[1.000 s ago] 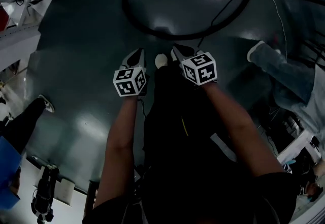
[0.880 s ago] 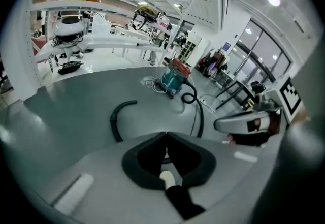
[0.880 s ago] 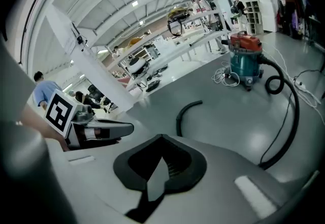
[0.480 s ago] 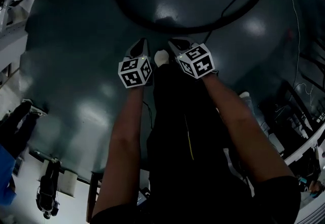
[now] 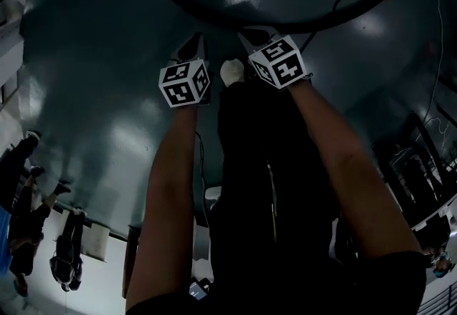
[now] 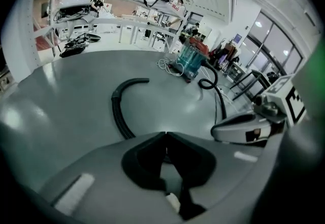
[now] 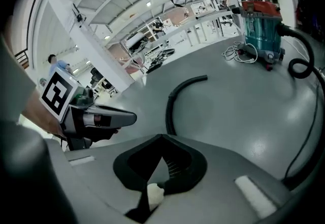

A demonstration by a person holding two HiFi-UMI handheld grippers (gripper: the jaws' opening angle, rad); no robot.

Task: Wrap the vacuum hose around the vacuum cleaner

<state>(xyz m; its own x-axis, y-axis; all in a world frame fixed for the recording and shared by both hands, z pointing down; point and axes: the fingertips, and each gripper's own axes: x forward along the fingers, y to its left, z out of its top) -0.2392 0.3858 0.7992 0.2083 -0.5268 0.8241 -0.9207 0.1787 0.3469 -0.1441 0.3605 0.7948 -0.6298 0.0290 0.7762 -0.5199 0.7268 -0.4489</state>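
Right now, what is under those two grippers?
Bare grey floor, with the black vacuum hose curving just past their tips. The person's dark trousers and pale shoe hide the floor between them.

No text, label or number is readable.

floor (image 6: 61,106): grey and glossy, throwing back the ceiling lights in pale patches
vacuum hose (image 6: 118,111): black and ribbed, lying on the floor in a wide open curve, its free end resting well apart from the machine
vacuum cleaner (image 6: 192,60): teal body with a red top, standing upright on the floor
white cables (image 6: 167,67): lying in a loose tangle just beside the vacuum cleaner
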